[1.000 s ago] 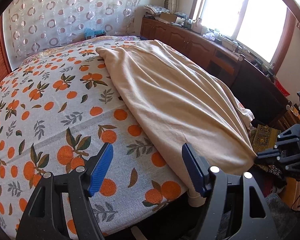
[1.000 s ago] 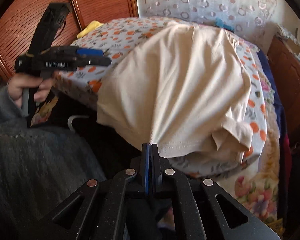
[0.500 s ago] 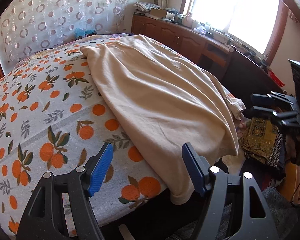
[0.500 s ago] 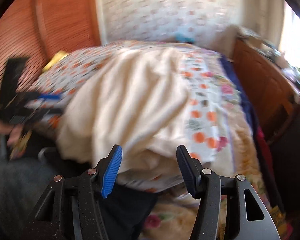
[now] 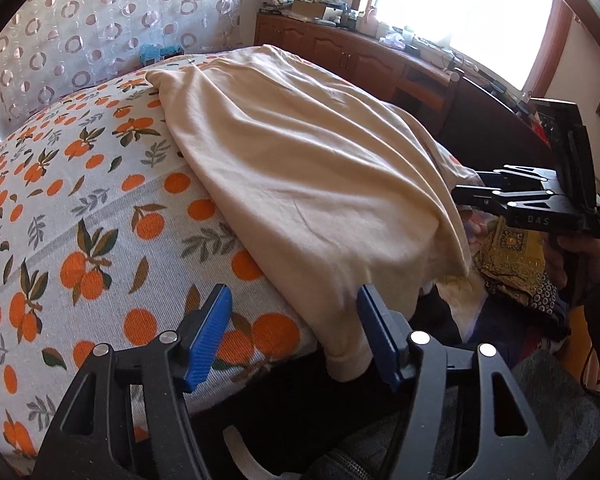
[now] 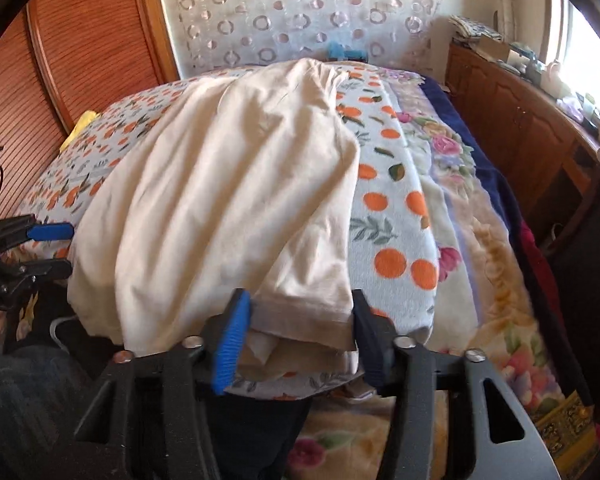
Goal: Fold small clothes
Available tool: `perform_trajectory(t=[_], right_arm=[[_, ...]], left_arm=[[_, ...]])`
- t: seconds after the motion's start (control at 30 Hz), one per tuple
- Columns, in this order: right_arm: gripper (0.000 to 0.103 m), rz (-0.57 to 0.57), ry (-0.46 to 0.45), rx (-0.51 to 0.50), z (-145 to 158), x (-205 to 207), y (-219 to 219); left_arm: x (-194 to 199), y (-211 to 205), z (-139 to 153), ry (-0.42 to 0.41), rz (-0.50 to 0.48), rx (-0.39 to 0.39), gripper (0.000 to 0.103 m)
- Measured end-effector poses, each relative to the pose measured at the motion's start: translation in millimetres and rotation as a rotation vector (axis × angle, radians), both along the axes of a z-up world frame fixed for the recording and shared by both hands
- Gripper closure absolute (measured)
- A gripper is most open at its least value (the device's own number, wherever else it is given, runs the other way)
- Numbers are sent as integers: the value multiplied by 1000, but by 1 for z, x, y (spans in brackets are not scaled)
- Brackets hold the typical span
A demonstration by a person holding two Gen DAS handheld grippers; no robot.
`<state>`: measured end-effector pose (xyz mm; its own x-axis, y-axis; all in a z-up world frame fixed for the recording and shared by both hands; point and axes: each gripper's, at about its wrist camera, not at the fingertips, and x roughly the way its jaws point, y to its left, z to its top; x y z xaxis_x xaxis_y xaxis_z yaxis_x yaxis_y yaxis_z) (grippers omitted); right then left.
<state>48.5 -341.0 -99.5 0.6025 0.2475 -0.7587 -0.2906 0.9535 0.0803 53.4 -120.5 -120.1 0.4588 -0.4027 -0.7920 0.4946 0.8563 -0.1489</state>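
Since the right tool (image 6: 298,334) has let go of the cream shirt (image 6: 228,200), both tools, the left tool (image 5: 294,334) too, now stand apart, ready to regrip.

The right tool (image 6: 296,334) has let go of the shirt (image 6: 228,200) and spread wide.

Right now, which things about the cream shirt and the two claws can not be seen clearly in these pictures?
- Cream shirt: its far end goes over the bed's crest in both views; collar hidden.
- Its near hem: right wrist view, the layers under it are in shadow.
- Right claw: left wrist view, its tips are behind the shirt edge.
- Left claw: right wrist view, cut by the left edge.
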Motion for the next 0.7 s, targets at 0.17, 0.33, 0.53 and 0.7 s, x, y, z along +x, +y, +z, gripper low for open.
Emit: perform_trajectory(t=[0.17,0.33,0.53,0.7], right_arm=[[76,28,-4,10,1,1,-3],[91,61,-20,3,-1,-3,-3],[81,39,-31,-15,-1,-2,-5],[56,5,-33,-43,-4,1,-8]], left_arm=[[-4,-5,-1,-11,-5,23,45],[-8,-11,-1,-12,-36,24,52],[-11,-13,0,-18,-45,36,61],[-11,-13,-1,-18,-46,35,68]])
